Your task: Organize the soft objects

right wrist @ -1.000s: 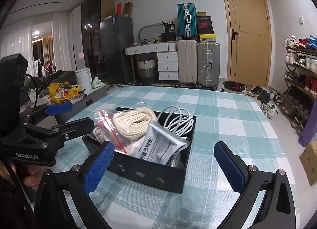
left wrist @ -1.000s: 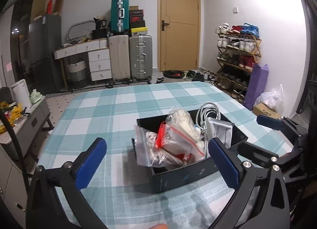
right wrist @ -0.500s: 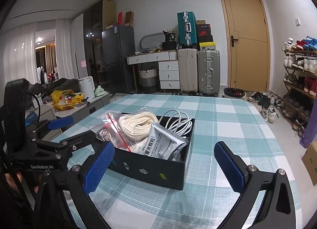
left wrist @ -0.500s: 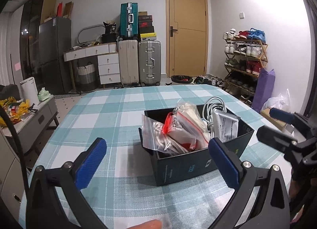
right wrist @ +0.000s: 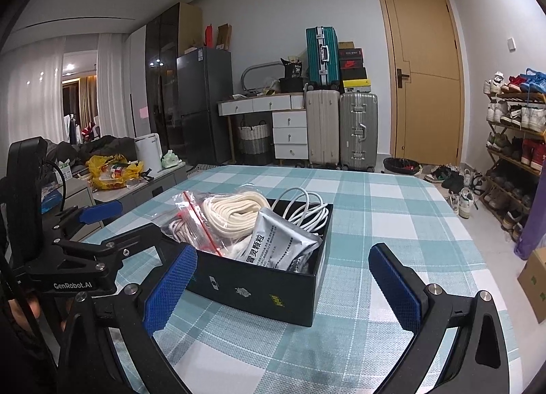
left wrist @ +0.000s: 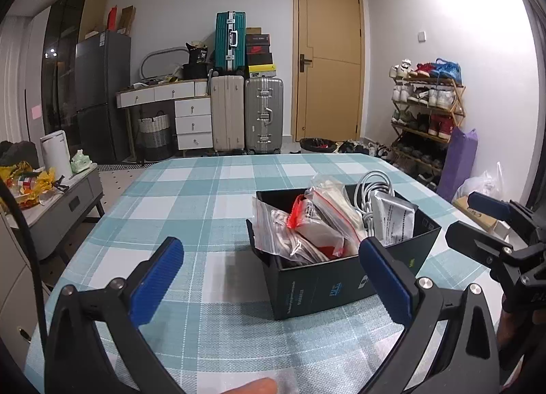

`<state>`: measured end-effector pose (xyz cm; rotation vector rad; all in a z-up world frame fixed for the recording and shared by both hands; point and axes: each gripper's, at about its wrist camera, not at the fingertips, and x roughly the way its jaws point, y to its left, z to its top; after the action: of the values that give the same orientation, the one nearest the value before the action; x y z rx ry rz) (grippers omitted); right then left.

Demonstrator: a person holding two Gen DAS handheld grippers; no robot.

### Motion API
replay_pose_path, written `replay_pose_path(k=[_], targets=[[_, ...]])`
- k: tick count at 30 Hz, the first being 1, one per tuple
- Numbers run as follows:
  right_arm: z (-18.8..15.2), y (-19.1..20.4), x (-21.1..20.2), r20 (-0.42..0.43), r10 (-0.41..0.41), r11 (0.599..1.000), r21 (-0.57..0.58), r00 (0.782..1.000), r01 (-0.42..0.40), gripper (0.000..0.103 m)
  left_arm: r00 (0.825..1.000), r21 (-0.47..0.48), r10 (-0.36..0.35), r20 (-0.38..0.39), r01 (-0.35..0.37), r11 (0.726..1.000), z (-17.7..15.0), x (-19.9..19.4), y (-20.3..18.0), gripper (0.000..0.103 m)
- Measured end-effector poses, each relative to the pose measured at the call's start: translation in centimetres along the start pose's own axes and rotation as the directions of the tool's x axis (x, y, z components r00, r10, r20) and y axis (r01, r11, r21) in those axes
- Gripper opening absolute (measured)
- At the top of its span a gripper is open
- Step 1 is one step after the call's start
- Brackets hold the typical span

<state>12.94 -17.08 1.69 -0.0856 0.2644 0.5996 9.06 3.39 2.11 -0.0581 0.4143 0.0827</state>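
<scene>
Black box (right wrist: pixel 262 278) on the checked surface (right wrist: pixel 392 209), holding a bagged cord (right wrist: pixel 235 213), a white cable (right wrist: pixel 303 206) and a silver pouch (right wrist: pixel 279 247). Left claw (left wrist: pixel 269 278) and right claw (right wrist: pixel 283 281) both stand wide open and hold nothing. The box lies ahead of each claw, toward the right finger in the left view and the left finger in the right view. Its long axis runs obliquely away. The right claw appears slightly nearer, so it would likely reach the contents first.
</scene>
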Motion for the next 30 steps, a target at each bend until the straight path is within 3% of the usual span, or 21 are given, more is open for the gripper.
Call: replay_pose_path(k=[30], targets=[[-0.08,0.52,-0.24,0.018,-0.004,1.0,-0.024,1.0,0.004,0.102,1.0,-0.042,-0.007,0.007,0.007,0.999,-0.19,-0.34,0.75,0.103]])
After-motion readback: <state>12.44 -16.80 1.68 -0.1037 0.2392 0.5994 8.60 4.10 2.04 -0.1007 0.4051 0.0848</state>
